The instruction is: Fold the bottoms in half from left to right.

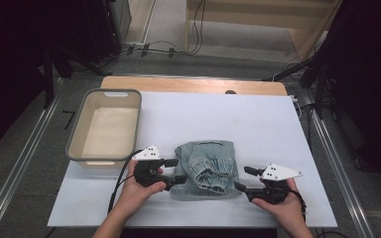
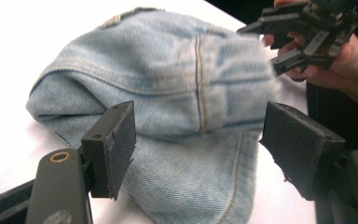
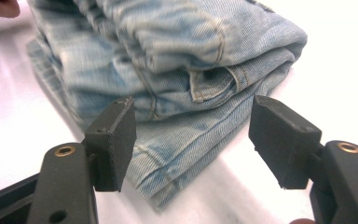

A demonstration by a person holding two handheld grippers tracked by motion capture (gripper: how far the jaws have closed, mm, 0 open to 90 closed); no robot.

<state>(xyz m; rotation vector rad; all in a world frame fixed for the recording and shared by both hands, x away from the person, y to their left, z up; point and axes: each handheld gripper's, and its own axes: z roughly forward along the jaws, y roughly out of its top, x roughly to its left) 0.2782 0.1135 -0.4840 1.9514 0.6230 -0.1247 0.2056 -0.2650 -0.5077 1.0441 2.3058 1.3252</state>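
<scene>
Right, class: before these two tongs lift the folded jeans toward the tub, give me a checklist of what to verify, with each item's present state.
1. Left tongs open: ok, jaws apart, nothing pressed.
2. Right tongs open: ok, jaws apart.
3. Jeans folded in a bundle: ok.
4. Tongs flank the jeans, one on each side: ok.
5. Jeans gripped: not ok, the pads do not press on the cloth.
6. Tub ready to take the jeans: ok, its inside looks bare.
</scene>
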